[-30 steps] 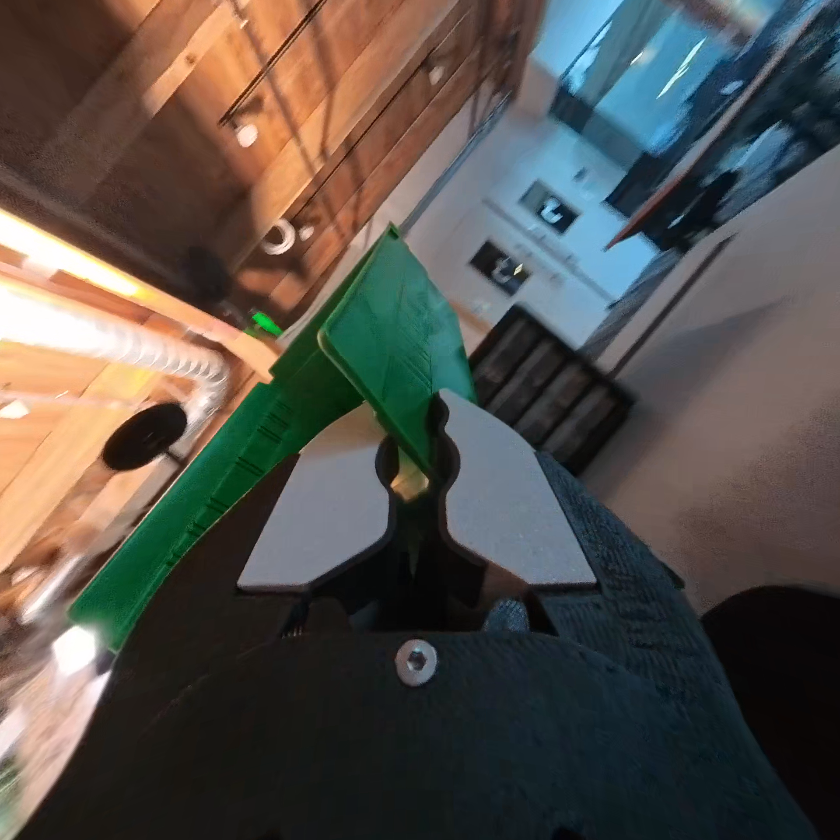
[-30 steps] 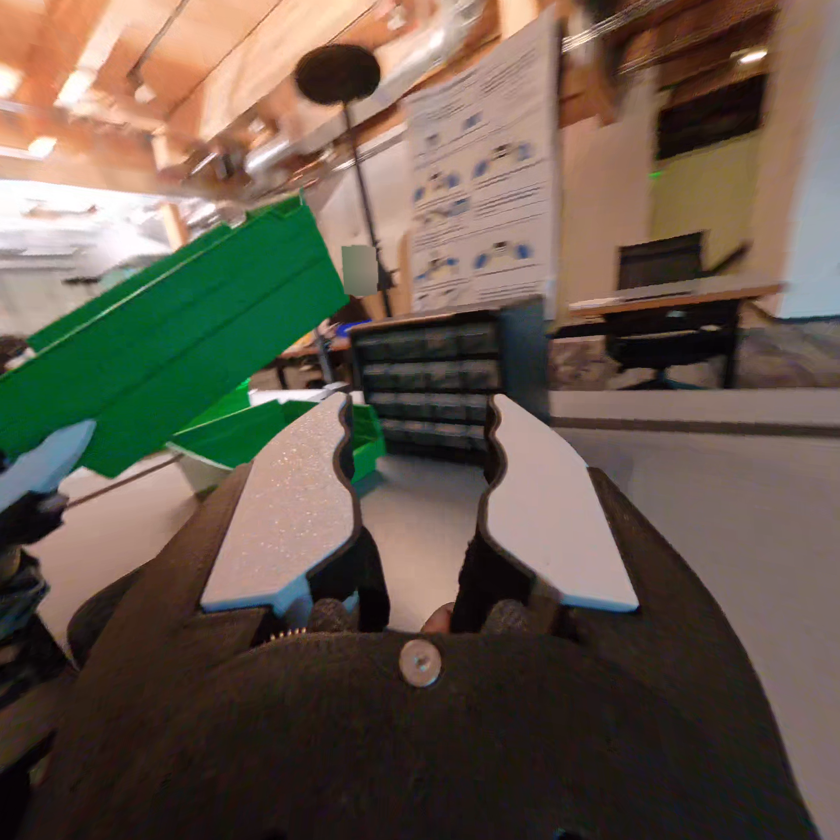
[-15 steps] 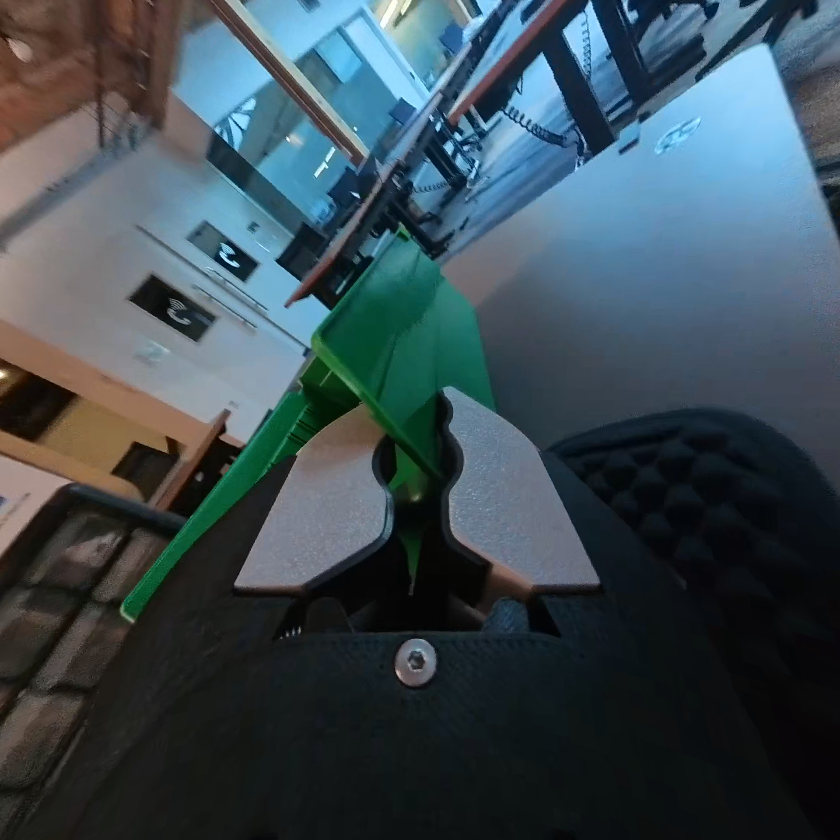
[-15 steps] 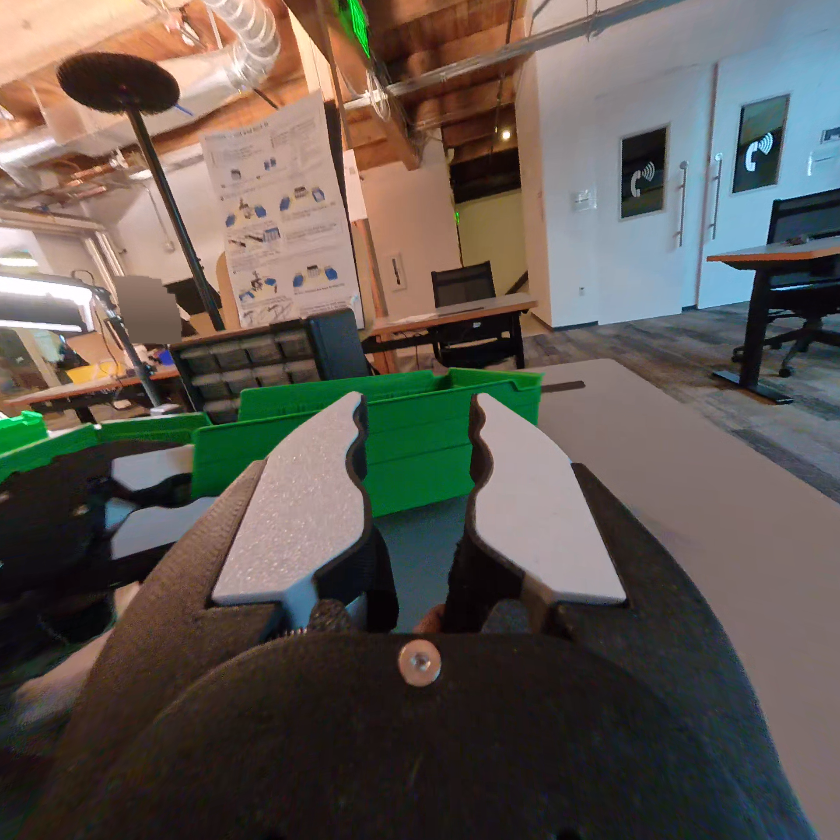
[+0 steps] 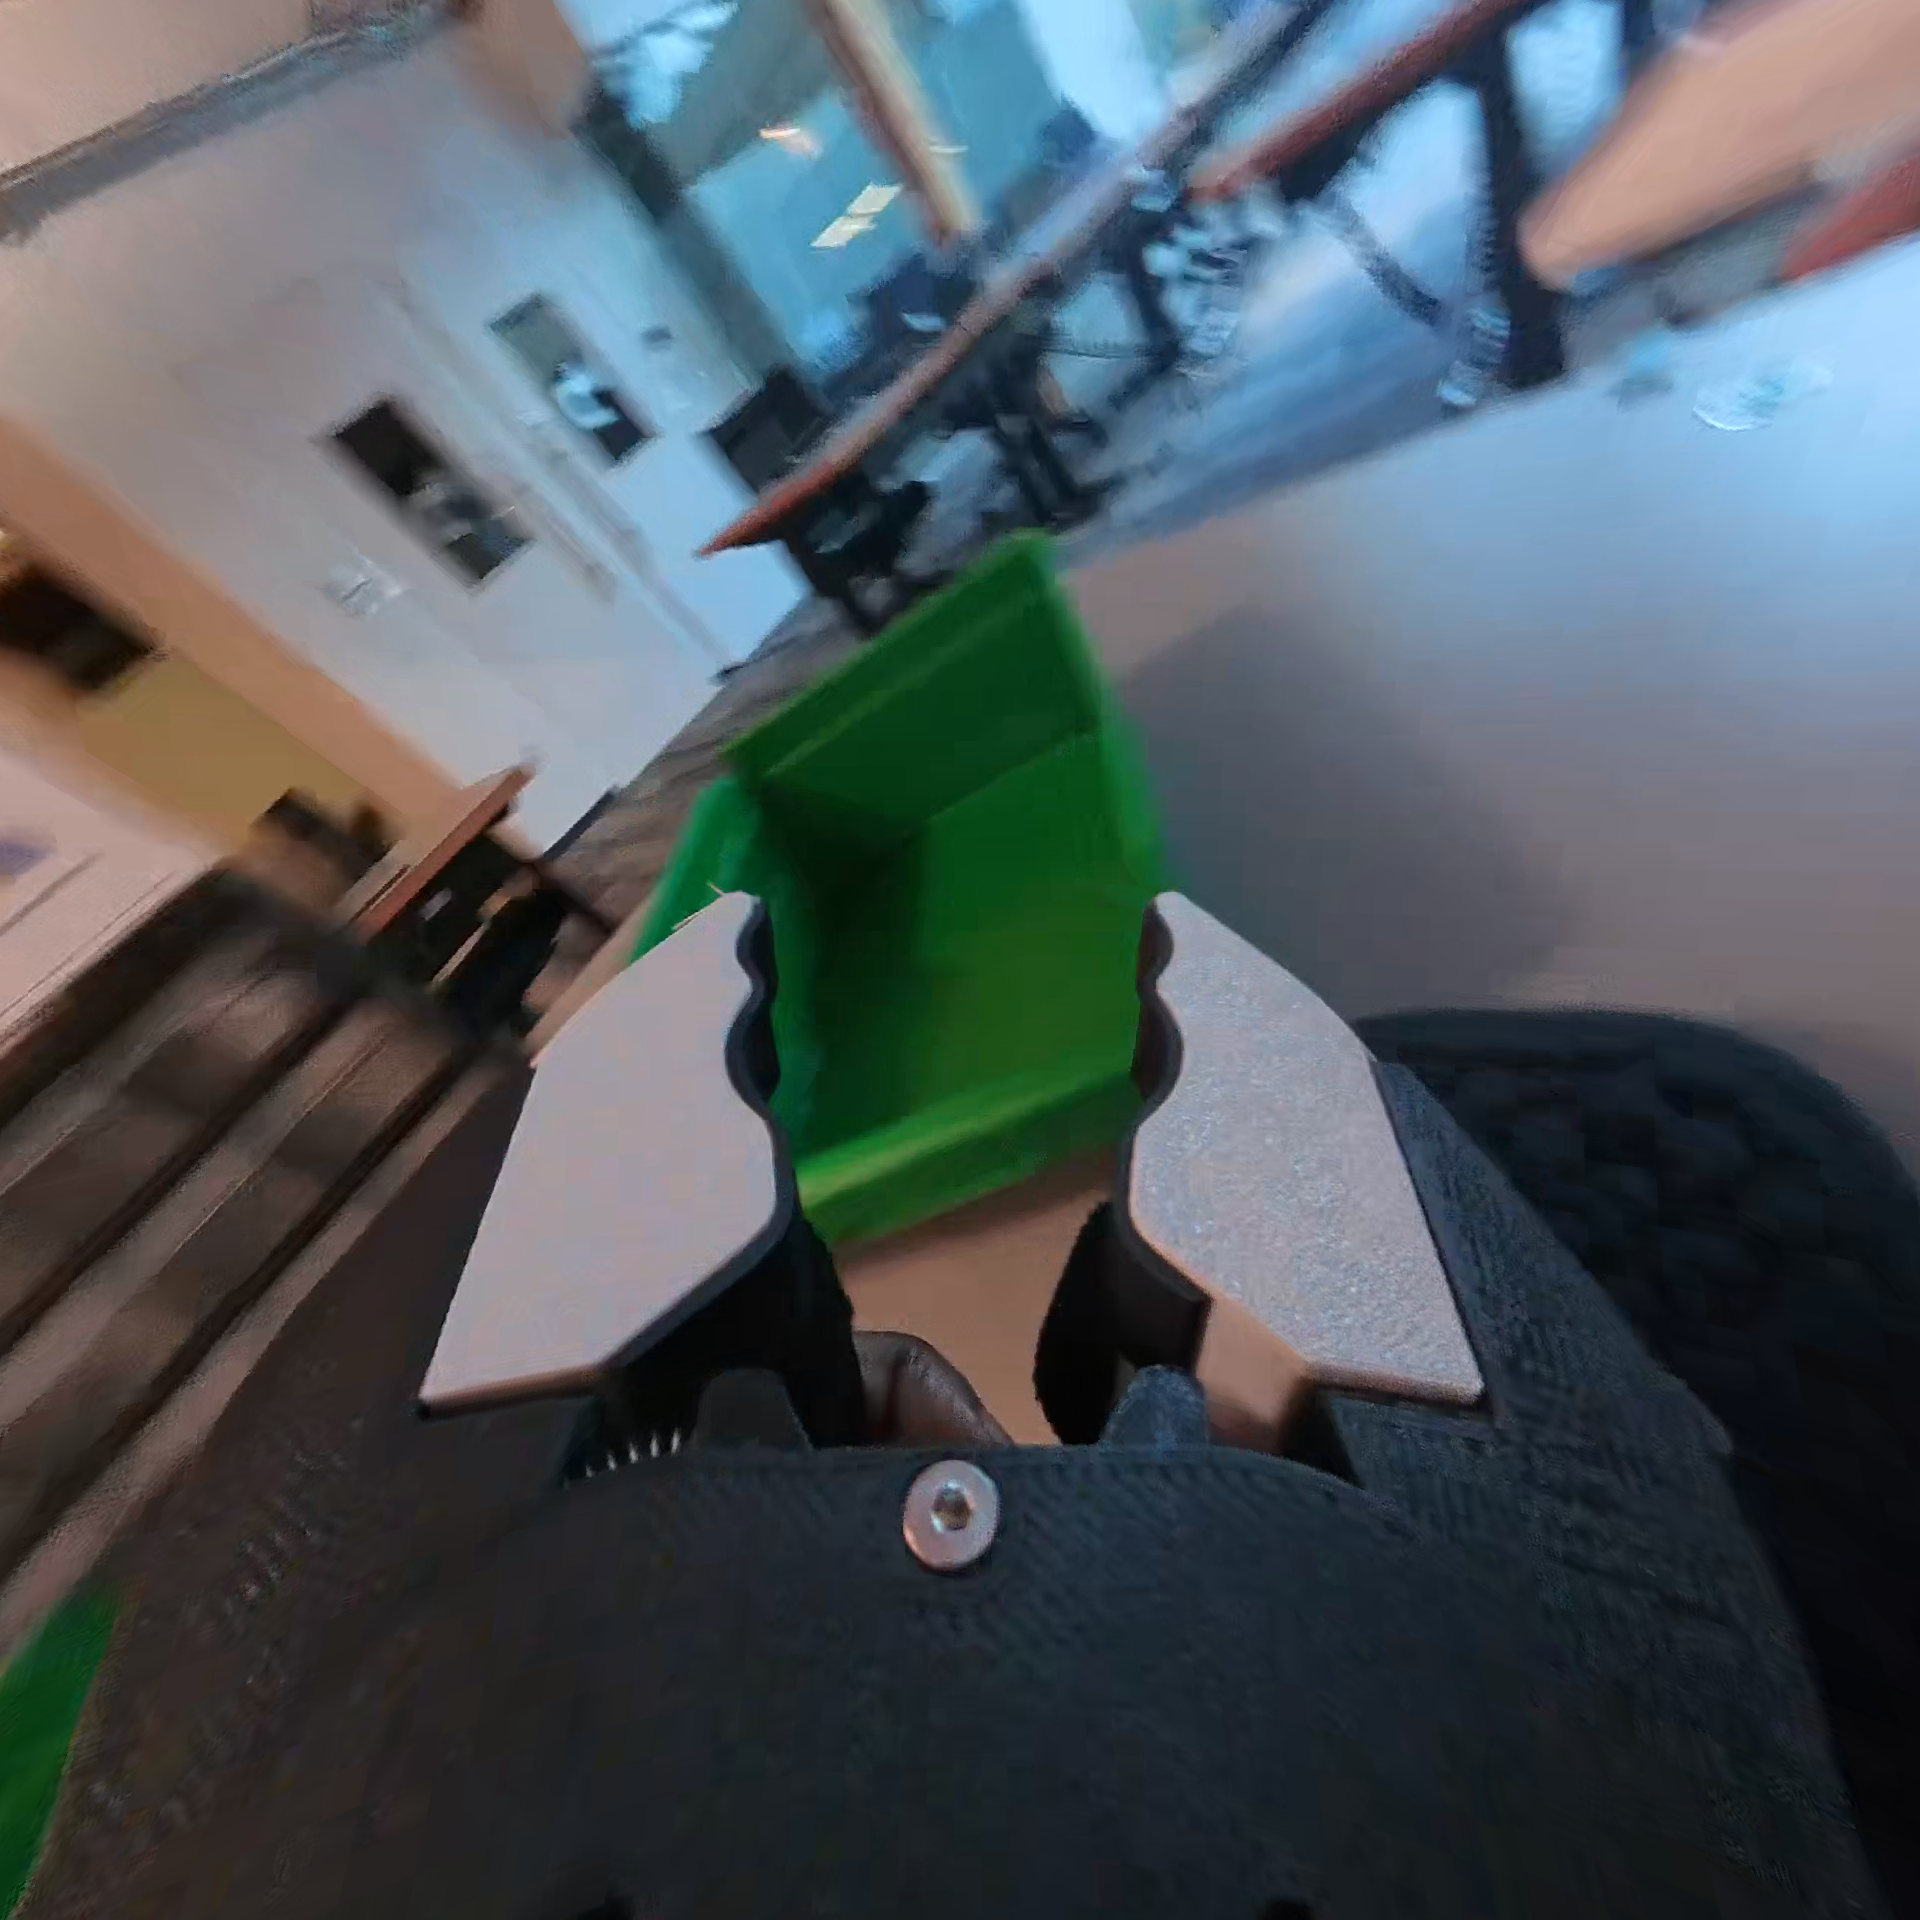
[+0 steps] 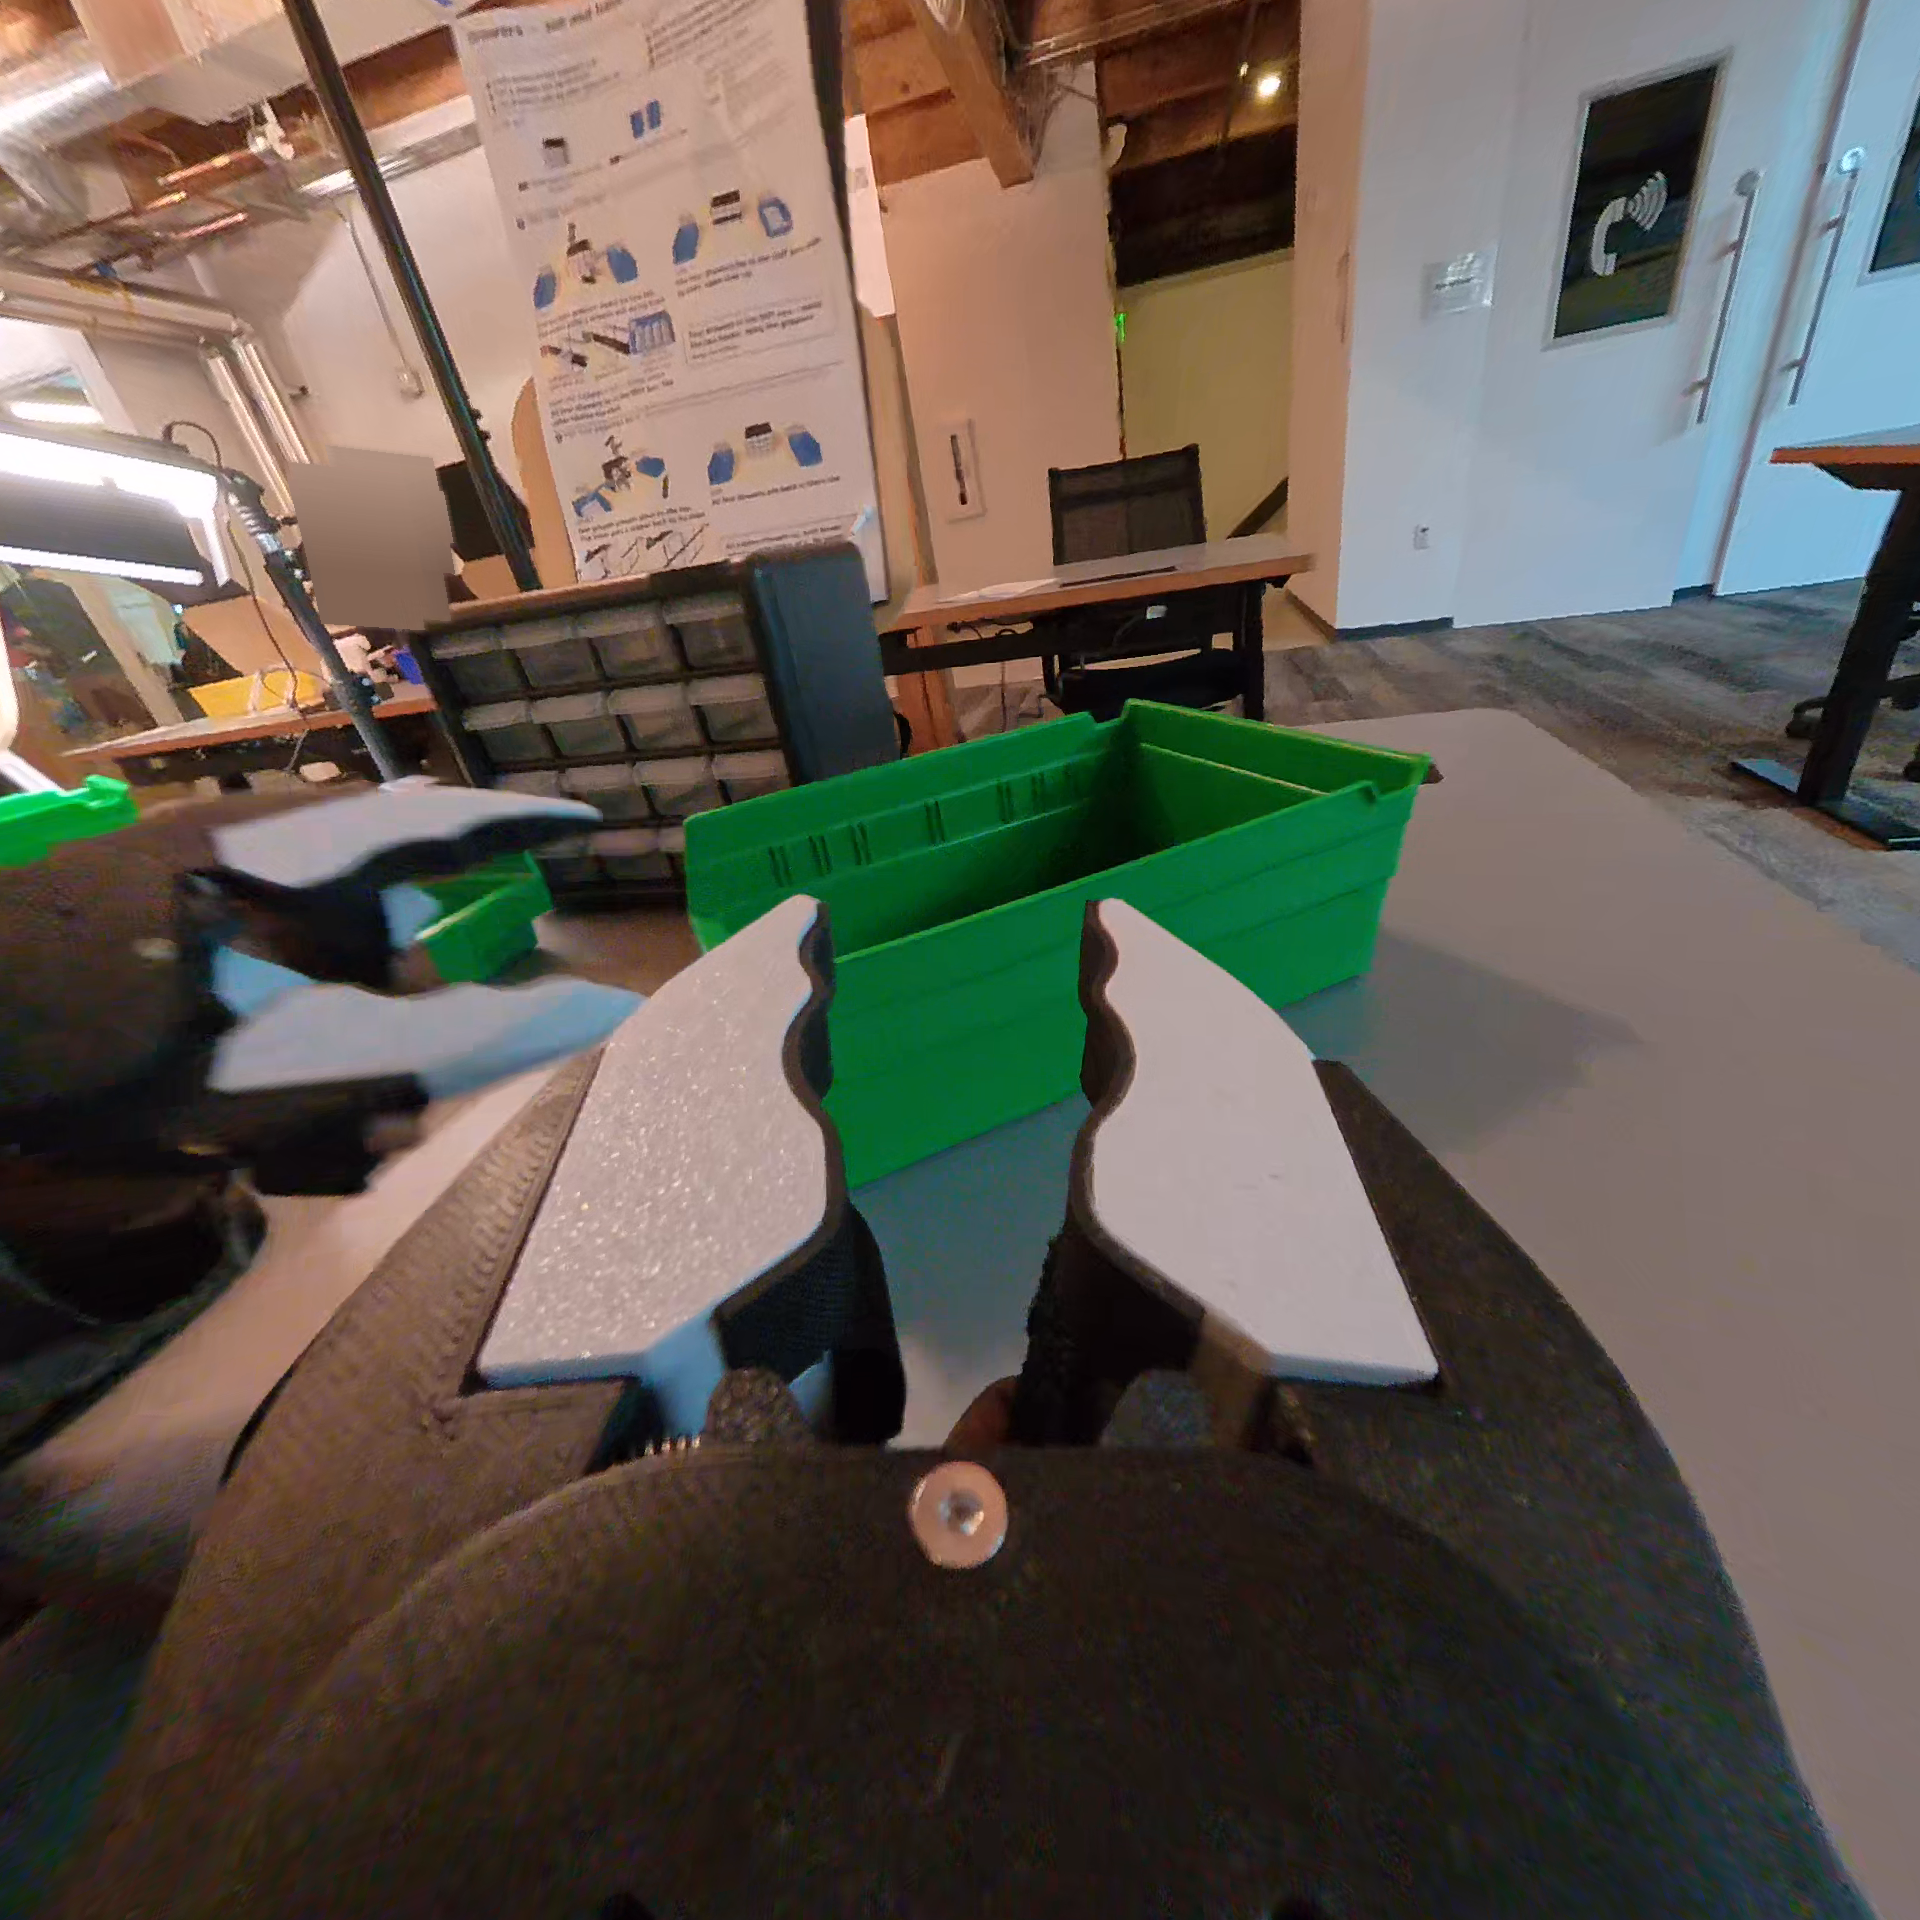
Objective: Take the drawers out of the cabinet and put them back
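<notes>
Big green drawer sits upright on the grey table, open side up, out of the cabinet; landmark for everything else. Right gripper just in front of the drawer's near long wall, jaws parted, nothing between them, not touching it as far as visible. Left gripper is left of the drawer, turned on its side, fingers spread and empty. Left wrist view is badly motion-blurred: left gripper wide open with the drawer showing through the gap, contact hard to judge, looks apart. Cabinet stands behind the drawer to its left, dark frame with rows of clear small drawers, lower rows hidden by the drawer and gripper. Smaller green drawer left of the big one, mostly hidden behind the left gripper; another green piece cut off at frame edge
</notes>
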Motion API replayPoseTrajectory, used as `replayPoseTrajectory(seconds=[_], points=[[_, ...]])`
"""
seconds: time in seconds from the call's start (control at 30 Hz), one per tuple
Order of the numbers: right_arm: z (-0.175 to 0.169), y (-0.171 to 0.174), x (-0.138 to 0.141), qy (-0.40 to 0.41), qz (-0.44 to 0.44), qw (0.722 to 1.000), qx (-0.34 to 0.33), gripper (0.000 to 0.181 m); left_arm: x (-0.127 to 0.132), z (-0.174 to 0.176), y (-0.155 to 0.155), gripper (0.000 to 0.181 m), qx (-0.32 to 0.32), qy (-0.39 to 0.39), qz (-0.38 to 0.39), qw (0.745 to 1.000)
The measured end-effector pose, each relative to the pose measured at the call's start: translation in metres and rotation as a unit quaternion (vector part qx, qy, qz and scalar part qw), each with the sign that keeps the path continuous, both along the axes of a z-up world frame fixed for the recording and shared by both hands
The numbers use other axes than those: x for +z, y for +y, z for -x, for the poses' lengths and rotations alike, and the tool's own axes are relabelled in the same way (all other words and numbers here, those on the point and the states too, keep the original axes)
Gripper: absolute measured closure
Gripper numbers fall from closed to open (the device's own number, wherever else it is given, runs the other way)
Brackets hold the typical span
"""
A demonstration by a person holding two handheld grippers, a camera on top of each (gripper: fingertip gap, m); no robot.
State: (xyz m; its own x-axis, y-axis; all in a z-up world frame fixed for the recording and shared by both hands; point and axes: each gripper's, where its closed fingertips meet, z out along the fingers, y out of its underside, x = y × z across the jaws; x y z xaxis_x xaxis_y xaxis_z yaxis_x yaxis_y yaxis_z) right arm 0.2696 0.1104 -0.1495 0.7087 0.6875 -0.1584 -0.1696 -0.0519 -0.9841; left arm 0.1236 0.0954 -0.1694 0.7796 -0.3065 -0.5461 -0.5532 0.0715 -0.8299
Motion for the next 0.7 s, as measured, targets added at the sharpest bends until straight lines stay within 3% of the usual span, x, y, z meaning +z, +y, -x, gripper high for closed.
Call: replayPoseTrajectory(seconds=[0.1,0.2,0.3,0.4,0.53,0.7], points=[[0.037,-0.013,-0.003,-0.035,0.001,0.999,0.039,0.136,0.005,0.087,-0.035,0.124,0.127,0.012,0.004,0.992],[0.097,-0.033,-0.021,-0.122,0.012,0.987,0.102,0.134,-0.005,0.170,-0.069,0.134,0.245,0.063,0.018,0.967],[0.155,-0.042,-0.053,-0.260,-0.006,0.957,0.128,0.143,-0.031,0.199,-0.087,0.141,0.244,0.079,0.070,0.964],[0.194,-0.029,-0.081,-0.361,-0.001,0.924,0.124,0.143,-0.060,0.218,-0.094,0.144,0.239,0.093,0.136,0.957],[0.190,0.019,-0.100,-0.448,0.008,0.894,0.027,0.134,-0.058,0.245,-0.109,0.157,0.266,0.118,0.120,0.949],[0.138,0.041,-0.112,-0.484,0.033,0.873,-0.045,0.139,-0.054,0.295,-0.143,0.156,0.349,0.104,0.129,0.922]])
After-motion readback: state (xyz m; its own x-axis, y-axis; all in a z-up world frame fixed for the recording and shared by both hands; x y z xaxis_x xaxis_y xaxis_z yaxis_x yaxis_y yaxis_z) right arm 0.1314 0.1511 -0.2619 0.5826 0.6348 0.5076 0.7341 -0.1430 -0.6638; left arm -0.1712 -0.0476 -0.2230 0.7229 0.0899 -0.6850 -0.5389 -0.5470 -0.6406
